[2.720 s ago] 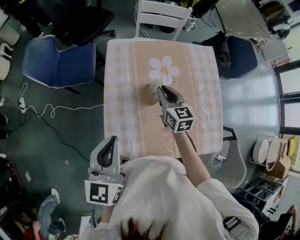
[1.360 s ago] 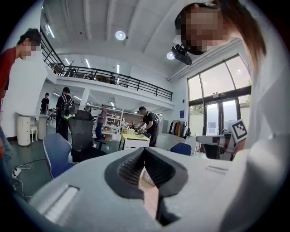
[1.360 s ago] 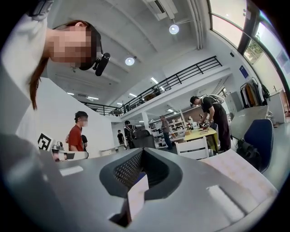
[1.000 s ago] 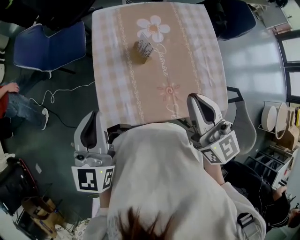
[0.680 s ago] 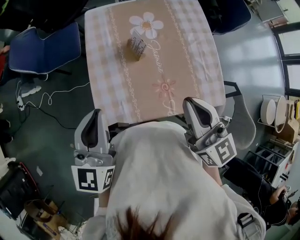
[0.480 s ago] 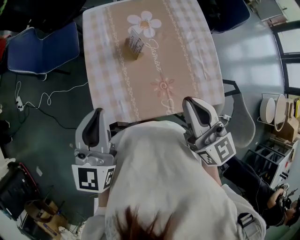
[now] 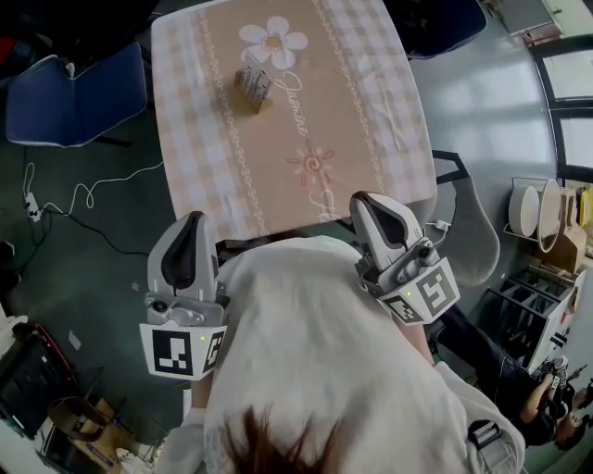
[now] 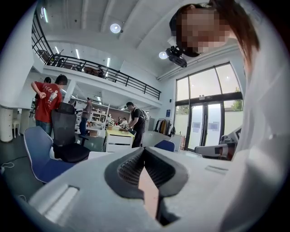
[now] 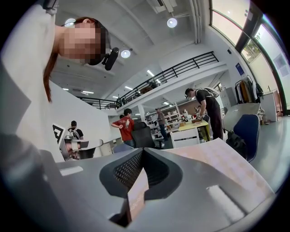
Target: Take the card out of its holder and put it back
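The card holder stands at the far left of the table, next to a white flower print, with the white card upright in it. Both grippers are held close to the person's body, short of the table's near edge and far from the holder. My left gripper hangs over the floor at the left, jaws together and empty. Just past the near right corner, my right gripper is also shut with nothing in it. The tips meet in the left gripper view and the right gripper view.
A blue chair stands left of the table and a dark blue one at its far right. A white cable trails on the floor at the left. Shelving lines the right. Other people stand farther off.
The right gripper, earlier at the holder on the table, is now back beside the body. Over the last second both grippers stay by the torso while the table slides up and left in view.
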The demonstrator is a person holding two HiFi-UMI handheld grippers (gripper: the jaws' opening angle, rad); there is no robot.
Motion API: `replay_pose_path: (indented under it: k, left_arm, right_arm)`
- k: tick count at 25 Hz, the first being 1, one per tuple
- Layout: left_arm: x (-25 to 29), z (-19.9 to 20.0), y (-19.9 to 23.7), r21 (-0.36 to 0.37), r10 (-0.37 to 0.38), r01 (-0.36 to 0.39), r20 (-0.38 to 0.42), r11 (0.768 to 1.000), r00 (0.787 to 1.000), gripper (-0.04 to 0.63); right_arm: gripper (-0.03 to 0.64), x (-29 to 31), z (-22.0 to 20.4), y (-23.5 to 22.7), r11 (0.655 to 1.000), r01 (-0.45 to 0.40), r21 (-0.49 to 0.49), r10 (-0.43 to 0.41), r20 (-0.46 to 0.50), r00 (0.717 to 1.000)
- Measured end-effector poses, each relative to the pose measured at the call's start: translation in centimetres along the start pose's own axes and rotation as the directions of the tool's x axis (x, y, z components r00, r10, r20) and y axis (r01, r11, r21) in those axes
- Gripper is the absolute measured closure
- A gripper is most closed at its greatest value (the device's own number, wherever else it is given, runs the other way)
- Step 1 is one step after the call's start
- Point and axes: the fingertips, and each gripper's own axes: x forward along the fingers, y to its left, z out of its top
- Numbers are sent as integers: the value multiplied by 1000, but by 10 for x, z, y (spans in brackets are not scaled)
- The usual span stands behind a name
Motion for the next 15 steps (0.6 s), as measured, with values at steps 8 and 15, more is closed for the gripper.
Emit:
replay_pose_path:
  k: [8,15]
  left_arm:
    - [0,1,-4,6,15,-15,-2,1000,1000,595]
    - [2,4,-8,18,12,-12,6,1000,1000,595]
  right_arm:
    - [615,-2,1,-5,1000,-13,6,13,12,1000]
    - [615,-2,0,-5,1000,-26,13,26,16,1000]
